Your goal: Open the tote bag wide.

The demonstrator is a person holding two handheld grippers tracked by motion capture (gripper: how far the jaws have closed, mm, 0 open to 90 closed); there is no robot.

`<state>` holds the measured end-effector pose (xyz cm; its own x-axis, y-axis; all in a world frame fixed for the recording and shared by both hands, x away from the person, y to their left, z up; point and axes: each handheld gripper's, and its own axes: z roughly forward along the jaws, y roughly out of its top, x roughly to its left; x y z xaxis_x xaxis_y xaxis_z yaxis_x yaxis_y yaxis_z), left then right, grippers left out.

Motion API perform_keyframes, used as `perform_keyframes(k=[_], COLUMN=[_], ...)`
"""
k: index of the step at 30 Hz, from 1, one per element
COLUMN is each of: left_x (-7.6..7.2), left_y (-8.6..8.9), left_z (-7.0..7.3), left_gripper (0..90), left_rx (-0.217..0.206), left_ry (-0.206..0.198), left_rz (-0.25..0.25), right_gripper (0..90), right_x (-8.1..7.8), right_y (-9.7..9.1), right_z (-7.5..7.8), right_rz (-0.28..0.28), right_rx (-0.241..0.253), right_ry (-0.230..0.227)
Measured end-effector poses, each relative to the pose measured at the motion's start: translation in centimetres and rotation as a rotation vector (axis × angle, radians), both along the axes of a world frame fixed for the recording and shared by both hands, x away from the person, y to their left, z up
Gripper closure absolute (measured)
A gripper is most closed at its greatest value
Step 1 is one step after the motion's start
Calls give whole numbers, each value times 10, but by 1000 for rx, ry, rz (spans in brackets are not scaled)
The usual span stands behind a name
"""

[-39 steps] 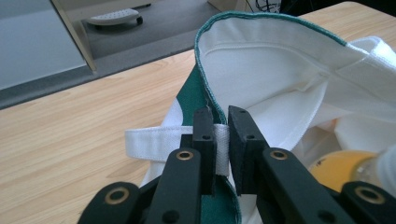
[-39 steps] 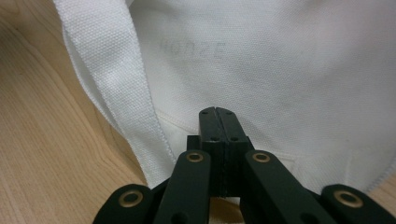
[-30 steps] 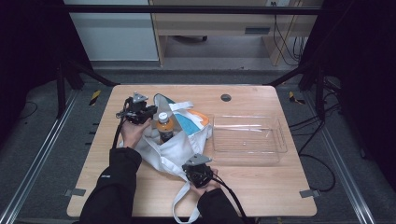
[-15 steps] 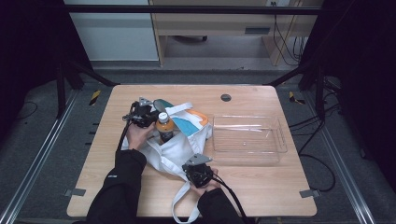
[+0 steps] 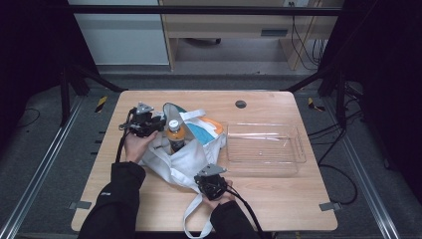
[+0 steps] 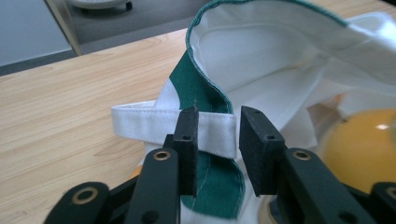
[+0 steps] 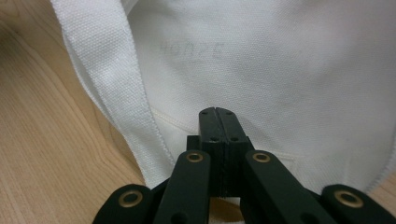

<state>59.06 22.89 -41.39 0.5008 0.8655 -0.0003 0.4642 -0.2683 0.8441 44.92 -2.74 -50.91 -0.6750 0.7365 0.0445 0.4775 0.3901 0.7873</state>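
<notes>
Since the earlier picture, the left claw (image 5: 160, 121) has slid a little along the far rim of the bag, and its jaws have just been opening. In the left claw view the white strap (image 6: 154, 126) crosses the gap between the two black pads, but the pads stand apart and do not press on it, so this claw has let go.

The wooden surface (image 5: 278, 209) is the biggest thing. On it lies the white cloth bag (image 5: 174, 167), soft and crumpled, in the middle on the left side. Its mouth has a green edge (image 6: 205, 88), which stands up just beside the left claw. A long white strap of the bag also runs off toward the near edge of the surface.

To the right of the bag sits a clear plastic tray (image 5: 263, 147), just beside the bag.

Inside the open bag stands a bottle (image 5: 174, 137) with an orange drink and a white cap, upright. A blue and orange thing (image 5: 206, 130) pokes out of the bag next to it.

The right claw (image 5: 203, 180) is at the near side of the bag. Its jaws are clenched tight together, and white cloth lies right at the tips. I cannot tell if any cloth is pinched between them.
</notes>
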Motion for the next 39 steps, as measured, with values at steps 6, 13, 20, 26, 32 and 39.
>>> perform_keyframes(k=[6, 13, 20, 26, 32, 39], left_x=[-16, -44, -66, -89, -107, -119], left_y=[8, 15, 18, 24, 29, 36], left_z=[8, 15, 15, 8, 2, -4], left_gripper=[588, 547, 507, 475, 445, 409], left_rx=[-14, -50, -45, -30, -24, -38], left_ry=[-36, -89, -97, -95, -96, -84], left_rz=[-9, -47, -60, -57, -64, -49], right_gripper=[849, 771, 675, 592, 502, 419], right_x=[1, 0, 2, 0, -7, -16], right_y=[-7, -18, -27, -33, -41, -62], right_z=[6, 24, 43, 57, 65, 66], right_rz=[-26, -27, -19, -1, 20, 2], right_rx=[19, 63, 79, 73, 61, 74], right_ry=[-19, -75, -108, -102, -127, -137])
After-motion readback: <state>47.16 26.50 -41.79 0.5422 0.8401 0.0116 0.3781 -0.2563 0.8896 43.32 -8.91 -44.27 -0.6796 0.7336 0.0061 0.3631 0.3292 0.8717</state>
